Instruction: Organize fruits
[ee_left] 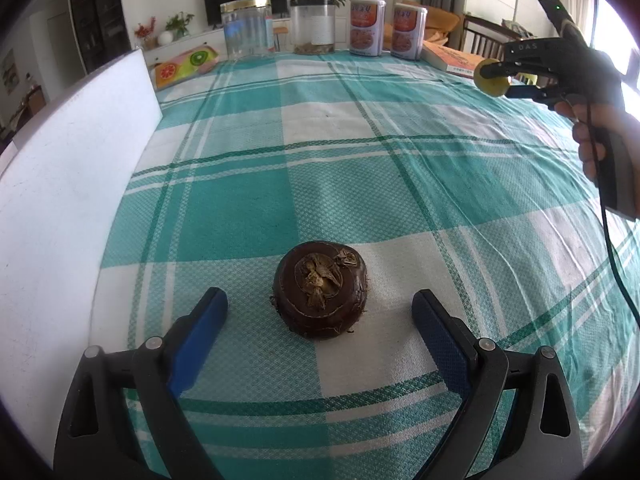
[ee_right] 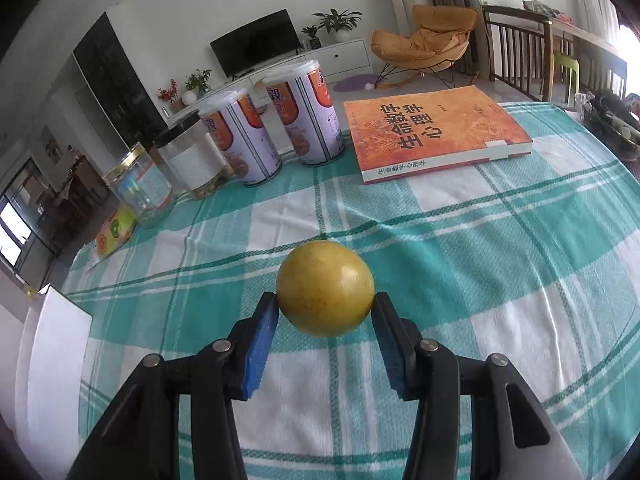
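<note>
A dark brown round fruit with a dried crown (ee_left: 320,290) lies on the green-checked tablecloth, between and just ahead of the tips of my left gripper (ee_left: 320,300), which is open and apart from it. My right gripper (ee_right: 325,306) is shut on a yellow round fruit (ee_right: 325,288) and holds it above the cloth. In the left wrist view the right gripper (ee_left: 493,79) with the yellow fruit (ee_left: 491,84) is raised at the far right.
A white board (ee_left: 68,184) stands along the table's left side. At the far edge are two clear jars (ee_right: 140,184), two printed canisters (ee_right: 308,116), an orange book (ee_right: 432,132) and a fruit-print tray (ee_left: 184,64). A dark basket (ee_right: 612,128) sits at the far right.
</note>
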The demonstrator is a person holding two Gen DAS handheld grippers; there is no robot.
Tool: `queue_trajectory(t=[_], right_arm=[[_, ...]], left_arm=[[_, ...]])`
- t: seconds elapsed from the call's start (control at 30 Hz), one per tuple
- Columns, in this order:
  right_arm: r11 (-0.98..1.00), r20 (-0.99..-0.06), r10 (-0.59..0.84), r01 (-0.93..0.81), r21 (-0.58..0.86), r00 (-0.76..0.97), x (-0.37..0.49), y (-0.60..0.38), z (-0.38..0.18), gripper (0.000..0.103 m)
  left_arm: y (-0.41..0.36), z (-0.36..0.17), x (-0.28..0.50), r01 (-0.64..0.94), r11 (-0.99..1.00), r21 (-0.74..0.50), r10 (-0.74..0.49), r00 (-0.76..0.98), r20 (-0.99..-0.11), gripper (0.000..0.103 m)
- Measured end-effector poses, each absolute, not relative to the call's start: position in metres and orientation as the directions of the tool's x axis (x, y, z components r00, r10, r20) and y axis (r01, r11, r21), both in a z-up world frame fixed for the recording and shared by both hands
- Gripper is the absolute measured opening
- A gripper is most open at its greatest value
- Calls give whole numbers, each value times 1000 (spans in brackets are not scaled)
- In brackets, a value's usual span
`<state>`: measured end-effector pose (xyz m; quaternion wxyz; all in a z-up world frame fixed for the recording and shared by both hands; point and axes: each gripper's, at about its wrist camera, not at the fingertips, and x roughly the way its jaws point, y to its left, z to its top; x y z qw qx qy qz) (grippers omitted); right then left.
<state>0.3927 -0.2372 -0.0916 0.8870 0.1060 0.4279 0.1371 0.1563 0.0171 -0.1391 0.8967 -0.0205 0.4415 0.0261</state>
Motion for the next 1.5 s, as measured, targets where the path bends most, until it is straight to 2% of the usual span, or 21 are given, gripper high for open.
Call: queue_trajectory(t=[0.2, 0.3, 0.33, 0.37, 0.4, 0.53, 0.63, 0.73, 0.8, 0.93, 1.03, 1.13, 1.27, 1.3, 1.37, 1.4, 1.43, 1.5], right_arm=[[933, -743, 357, -176, 313, 566, 289, -237, -91, 48], [927, -746, 370, -164, 338, 554, 244, -240, -94, 48], [924, -745, 375, -159, 348, 552, 230, -241, -95, 48], [922, -745, 378, -155, 354, 550, 219, -241, -94, 48], [921, -744, 381, -153, 358, 549, 206, -242, -93, 48], [914, -731, 395, -157, 374, 557, 175, -238, -80, 48], [905, -718, 419, -188, 382, 555, 160, -223, -61, 48], [879, -705, 477, -275, 391, 525, 148, -183, -37, 49], [838, -693, 542, -360, 409, 475, 140, -142, -20, 49], [708, -674, 672, -532, 465, 306, 119, -38, 3, 49], [612, -679, 715, -618, 494, 166, 105, 37, 6, 49], [558, -737, 672, -701, 445, 67, 86, 98, -1, 49], [517, -813, 582, -779, 355, 16, 59, 144, -22, 48], [514, -819, 574, -782, 353, 7, 56, 150, -26, 48], [515, -821, 571, -781, 354, 5, 54, 156, -31, 49], [525, -822, 570, -776, 349, 16, 55, 157, -31, 58], [531, -818, 575, -770, 353, 22, 56, 155, -29, 66], [547, -805, 592, -753, 367, 38, 60, 145, -22, 66]], left_arm=[[18, -139, 156, -65, 998, -17, 26, 609, -793, 95], [21, -138, 156, -59, 998, -36, 7, 611, -791, 90], [23, -135, 155, -62, 997, -51, -2, 615, -788, 77], [26, -132, 153, -67, 996, -59, -4, 628, -779, 56], [30, -130, 152, -58, 995, -78, -25, 623, -782, 44], [45, -110, 132, -60, 976, -208, -125, 627, -769, 43], [51, -77, 95, 2, 932, -364, -290, 610, -738, 43], [63, -32, 49, 77, 879, -470, -422, 583, -694, 43], [82, -3, 22, 90, 867, -491, -443, 593, -672, 43], [150, 29, -10, -45, 910, -413, -275, 679, -681, 44], [207, 14, -6, -221, 914, -341, -115, 662, -740, 44], [248, -12, 9, -325, 906, -270, -18, 607, -794, 44], [273, -37, 23, -388, 898, -206, 39, 538, -842, 45], [276, -40, 22, -399, 895, -200, 47, 530, -847, 48], [282, -41, 18, -419, 891, -173, 81, 522, -849, 65], [285, -38, 14, -431, 889, -157, 105, 525, -845, 73], [286, -35, 10, -442, 886, -142, 130, 531, -837, 73], [286, -23, -1, -448, 889, -94, 187, 543, -819, 74]])
